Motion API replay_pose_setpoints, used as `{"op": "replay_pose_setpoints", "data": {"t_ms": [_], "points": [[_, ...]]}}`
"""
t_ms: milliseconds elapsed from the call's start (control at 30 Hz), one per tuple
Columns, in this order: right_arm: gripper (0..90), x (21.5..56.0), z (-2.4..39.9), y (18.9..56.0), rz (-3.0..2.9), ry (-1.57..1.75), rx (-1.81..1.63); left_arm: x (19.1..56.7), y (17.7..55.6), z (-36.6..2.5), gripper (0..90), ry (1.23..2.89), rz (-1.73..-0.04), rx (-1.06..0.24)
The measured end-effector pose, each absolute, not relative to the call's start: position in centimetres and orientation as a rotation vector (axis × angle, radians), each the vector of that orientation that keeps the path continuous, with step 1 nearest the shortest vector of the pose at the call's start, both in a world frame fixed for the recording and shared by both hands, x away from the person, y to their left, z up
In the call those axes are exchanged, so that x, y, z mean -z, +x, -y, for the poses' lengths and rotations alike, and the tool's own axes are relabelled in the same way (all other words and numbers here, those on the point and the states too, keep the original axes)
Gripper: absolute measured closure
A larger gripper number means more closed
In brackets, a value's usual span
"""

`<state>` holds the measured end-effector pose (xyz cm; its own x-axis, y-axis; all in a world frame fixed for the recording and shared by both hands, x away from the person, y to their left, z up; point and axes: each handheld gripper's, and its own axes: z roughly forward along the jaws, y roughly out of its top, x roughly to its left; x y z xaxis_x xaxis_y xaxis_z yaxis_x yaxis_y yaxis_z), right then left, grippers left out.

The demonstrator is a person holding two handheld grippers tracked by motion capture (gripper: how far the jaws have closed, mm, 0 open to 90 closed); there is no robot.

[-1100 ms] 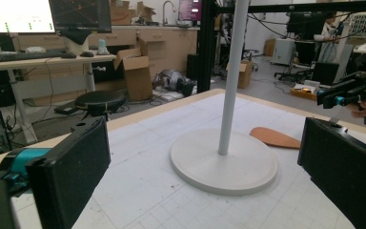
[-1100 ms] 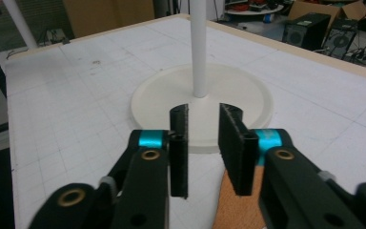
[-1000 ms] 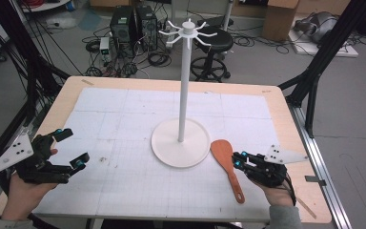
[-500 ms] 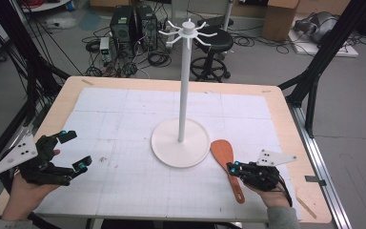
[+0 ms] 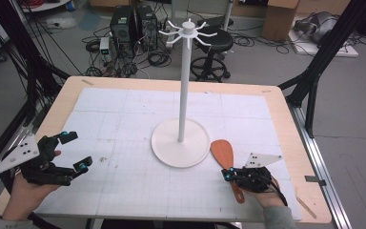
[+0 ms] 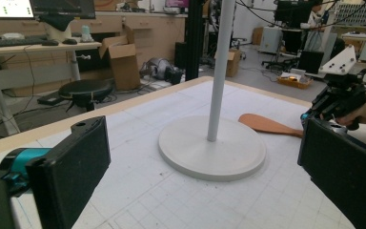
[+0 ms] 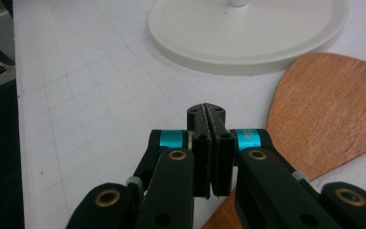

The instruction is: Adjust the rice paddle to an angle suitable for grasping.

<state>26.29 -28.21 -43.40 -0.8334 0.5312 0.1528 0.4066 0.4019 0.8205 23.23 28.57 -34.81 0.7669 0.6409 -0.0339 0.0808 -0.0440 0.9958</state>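
A brown wooden spatula [image 5: 223,152] lies flat on the white gridded mat, its blade next to the round base of a tall white hook stand [image 5: 185,86]. My right gripper [image 5: 227,174] sits low over the spatula's handle. In the right gripper view its jaws [image 7: 212,112] are pressed together with nothing visible between the pads. The blade [image 7: 329,105] lies just right of them and the handle runs underneath. My left gripper [image 5: 74,151] hovers open at the mat's near left, empty. The left gripper view looks between its wide-set pads [image 6: 76,162] at the stand [image 6: 214,148] and spatula [image 6: 267,125].
The mat covers a wooden table [image 5: 286,109]. Black frame posts [image 5: 314,81] stand at the table's right. A stool [image 5: 212,45], computer cases and cables lie on the floor beyond the far edge. A thin wooden stick [image 5: 307,206] lies near the front right corner.
My right gripper has sunk onto the spatula's handle and shifted slightly left, and its jaws have closed together. The left gripper has stayed where it was.
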Motion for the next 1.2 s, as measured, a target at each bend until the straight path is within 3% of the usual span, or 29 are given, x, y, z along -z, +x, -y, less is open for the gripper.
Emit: {"op": "replay_pose_setpoints", "data": {"t_ms": [733,1200], "points": [[90.0,44.7,27.7,26.3,-2.650,0.870,-1.243,35.0,23.3,-28.9,4.0,1.572,-0.616,-0.497],[90.0,44.7,30.7,26.2,-2.571,0.999,-1.226,35.3,23.3,-28.9,4.1,1.579,-0.625,-0.488]]}}
